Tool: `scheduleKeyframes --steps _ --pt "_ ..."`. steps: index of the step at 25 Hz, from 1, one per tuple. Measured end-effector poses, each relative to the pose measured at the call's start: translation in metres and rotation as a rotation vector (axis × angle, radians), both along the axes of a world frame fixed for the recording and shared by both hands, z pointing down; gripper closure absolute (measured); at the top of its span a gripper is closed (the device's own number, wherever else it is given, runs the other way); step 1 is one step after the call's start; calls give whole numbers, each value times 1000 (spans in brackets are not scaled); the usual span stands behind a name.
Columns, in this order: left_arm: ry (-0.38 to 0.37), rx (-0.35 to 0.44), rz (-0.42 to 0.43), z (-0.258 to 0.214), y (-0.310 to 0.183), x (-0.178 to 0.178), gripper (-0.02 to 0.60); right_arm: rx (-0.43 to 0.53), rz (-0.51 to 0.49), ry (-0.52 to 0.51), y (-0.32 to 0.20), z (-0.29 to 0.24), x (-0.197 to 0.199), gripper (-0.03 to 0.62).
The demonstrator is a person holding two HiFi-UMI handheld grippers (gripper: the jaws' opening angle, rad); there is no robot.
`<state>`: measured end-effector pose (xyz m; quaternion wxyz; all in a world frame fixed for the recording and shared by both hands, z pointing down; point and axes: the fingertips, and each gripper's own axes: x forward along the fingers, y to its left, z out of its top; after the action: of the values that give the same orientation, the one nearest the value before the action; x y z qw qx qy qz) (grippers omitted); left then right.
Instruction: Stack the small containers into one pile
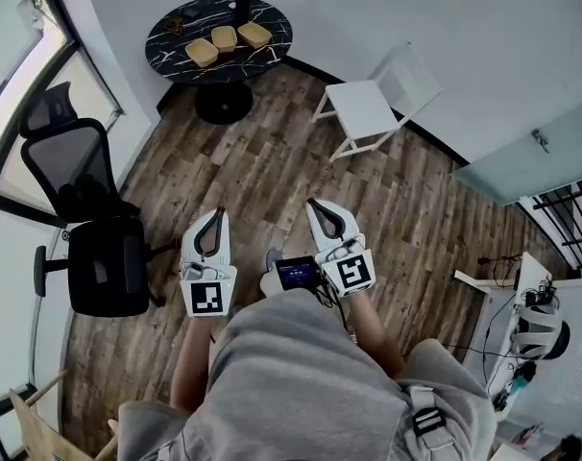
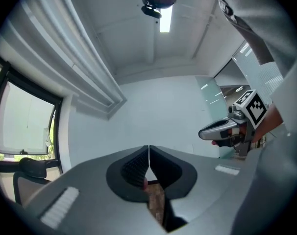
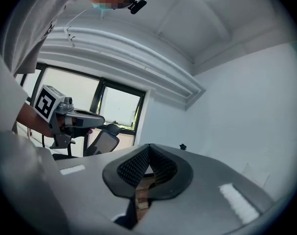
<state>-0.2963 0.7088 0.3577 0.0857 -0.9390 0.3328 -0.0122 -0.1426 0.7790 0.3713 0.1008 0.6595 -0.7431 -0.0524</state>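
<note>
Left gripper (image 1: 218, 213): jaws closed, empty, over the floor (image 1: 272, 171). Right gripper (image 1: 314, 204): jaws closed, empty, just beside it. Containers (image 1: 224, 38), three: well ahead on round black desk (image 1: 277, 22), unstacked, side by side, row running left-right. Each one's long axis too small to tell.

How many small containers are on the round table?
3: the left container, middle container and right container sit side by side on the round table. None seems hidden.

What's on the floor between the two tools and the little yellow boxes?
Only bare wooden floor, as the head view shows. The boxes sit on the round table.
</note>
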Motion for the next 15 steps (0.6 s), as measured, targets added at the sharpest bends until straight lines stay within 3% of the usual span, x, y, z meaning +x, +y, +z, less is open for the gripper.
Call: scheduleKeyframes --steps 9,15 --pt "-94 -19 -35 14 -67 99 577 -25 -57 -54 -86 21 95 580" --pt "-112 -82 -109 32 -116 130 577 -61 -120 -53 -143 35 144 576"
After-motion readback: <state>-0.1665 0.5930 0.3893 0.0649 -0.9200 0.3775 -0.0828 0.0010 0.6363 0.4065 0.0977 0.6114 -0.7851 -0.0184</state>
